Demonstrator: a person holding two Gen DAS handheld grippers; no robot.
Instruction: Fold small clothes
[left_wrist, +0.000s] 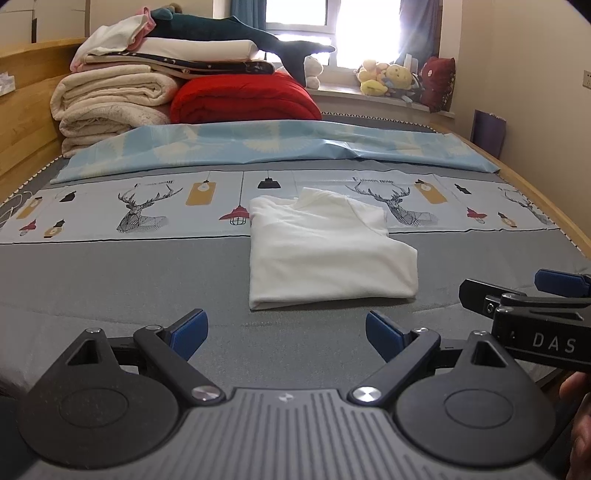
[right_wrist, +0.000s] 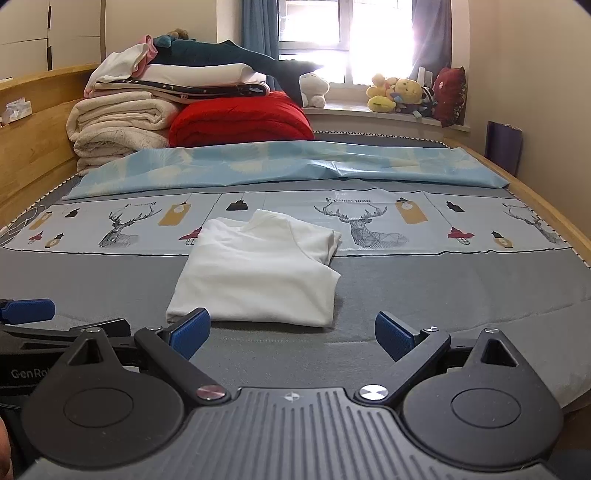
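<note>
A small white garment (left_wrist: 328, 251) lies folded into a rough rectangle on the grey bed cover (left_wrist: 129, 280), its collar end on the deer-print cloth. It also shows in the right wrist view (right_wrist: 258, 273). My left gripper (left_wrist: 286, 338) is open and empty, just short of the garment's near edge. My right gripper (right_wrist: 291, 336) is open and empty, also at the near edge, its left fingertip (right_wrist: 190, 328) overlapping the garment's near left corner in view. The right gripper also shows at the right edge of the left wrist view (left_wrist: 532, 314).
A deer-print cloth (left_wrist: 147, 210) and a light blue sheet (left_wrist: 258, 147) lie across the bed beyond the garment. Stacked blankets (left_wrist: 110, 99) and a red quilt (left_wrist: 243, 99) sit at the far left. Wooden bed rails (left_wrist: 535, 199) run along both sides. Plush toys (left_wrist: 388, 79) sit on the windowsill.
</note>
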